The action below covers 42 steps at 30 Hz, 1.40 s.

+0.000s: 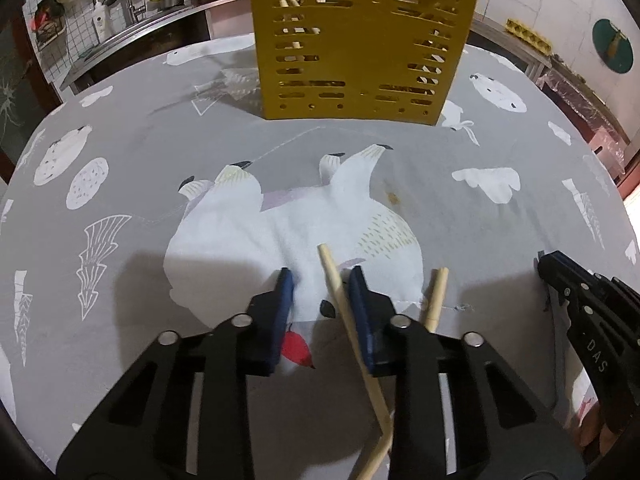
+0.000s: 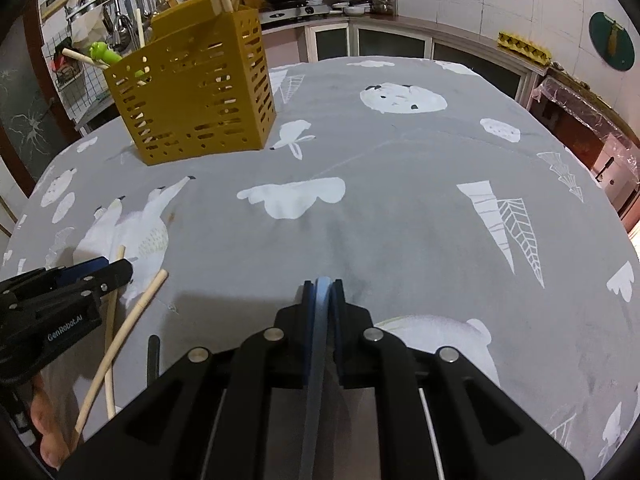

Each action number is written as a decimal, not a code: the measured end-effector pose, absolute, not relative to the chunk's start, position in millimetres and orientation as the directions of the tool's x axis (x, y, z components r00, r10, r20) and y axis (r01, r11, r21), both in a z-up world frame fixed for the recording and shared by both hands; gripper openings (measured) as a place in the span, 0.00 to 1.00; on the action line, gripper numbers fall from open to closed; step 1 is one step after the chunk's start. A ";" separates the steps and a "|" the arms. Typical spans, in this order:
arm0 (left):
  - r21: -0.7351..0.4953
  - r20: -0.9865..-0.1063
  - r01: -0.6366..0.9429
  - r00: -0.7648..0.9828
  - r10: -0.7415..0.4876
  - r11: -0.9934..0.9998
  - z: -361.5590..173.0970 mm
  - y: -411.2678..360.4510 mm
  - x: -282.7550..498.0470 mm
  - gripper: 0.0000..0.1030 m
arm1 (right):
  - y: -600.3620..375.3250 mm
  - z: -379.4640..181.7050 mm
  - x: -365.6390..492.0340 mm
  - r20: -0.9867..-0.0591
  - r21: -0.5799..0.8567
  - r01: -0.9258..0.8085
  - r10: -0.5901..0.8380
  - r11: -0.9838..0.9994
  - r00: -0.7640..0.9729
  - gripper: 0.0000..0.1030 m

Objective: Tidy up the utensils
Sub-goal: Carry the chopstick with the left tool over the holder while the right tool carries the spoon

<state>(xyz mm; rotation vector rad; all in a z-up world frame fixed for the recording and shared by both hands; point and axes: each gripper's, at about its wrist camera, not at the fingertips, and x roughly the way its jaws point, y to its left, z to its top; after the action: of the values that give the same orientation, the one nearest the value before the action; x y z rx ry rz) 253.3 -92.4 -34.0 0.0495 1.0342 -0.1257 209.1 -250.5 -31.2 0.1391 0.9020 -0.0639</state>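
A yellow perforated utensil holder point(image 1: 360, 44) stands at the far side of the table and holds several wooden sticks; it also shows in the right wrist view point(image 2: 192, 96). My left gripper point(image 1: 322, 280) is open, its jaws either side of a wooden chopstick point(image 1: 340, 296) that lies on the cloth close to the right finger. A second chopstick point(image 1: 437, 296) lies just right of it. My right gripper point(image 2: 321, 284) is shut on a thin blue utensil handle point(image 2: 318, 340). In the right wrist view the left gripper point(image 2: 108, 272) sits over the two chopsticks point(image 2: 136, 312).
The table has a grey cloth point(image 1: 480, 208) printed with white bears and trees. Kitchen counters with pots, a stove point(image 2: 296, 8) and hanging tools ring the back. A green utensil point(image 2: 102, 54) pokes out of the holder. The right gripper's body point(image 1: 592, 320) sits at the right edge.
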 end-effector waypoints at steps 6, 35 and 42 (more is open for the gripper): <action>-0.024 -0.856 0.145 0.509 -0.095 0.989 -34.3 -93.8 256.1 0.10 | -250.2 -34.4 209.8 -0.783 0.086 0.113 -0.003 0.990 0.623 0.08; 0.012 -0.513 0.174 0.846 -0.143 0.985 78.3 -49.7 197.4 0.05 | -249.7 48.8 159.5 -0.461 0.172 0.059 0.027 0.983 0.887 0.07; 0.007 -0.440 0.158 0.887 -0.139 0.987 95.0 -39.2 185.2 0.04 | -246.1 55.9 152.8 -0.401 0.155 0.050 0.017 0.987 0.916 0.07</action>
<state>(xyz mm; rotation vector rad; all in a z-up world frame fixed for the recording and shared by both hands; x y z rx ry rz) 185.2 -39.2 95.0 0.0426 0.4538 -0.1549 152.8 -246.1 55.9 0.1638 0.4131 -0.0170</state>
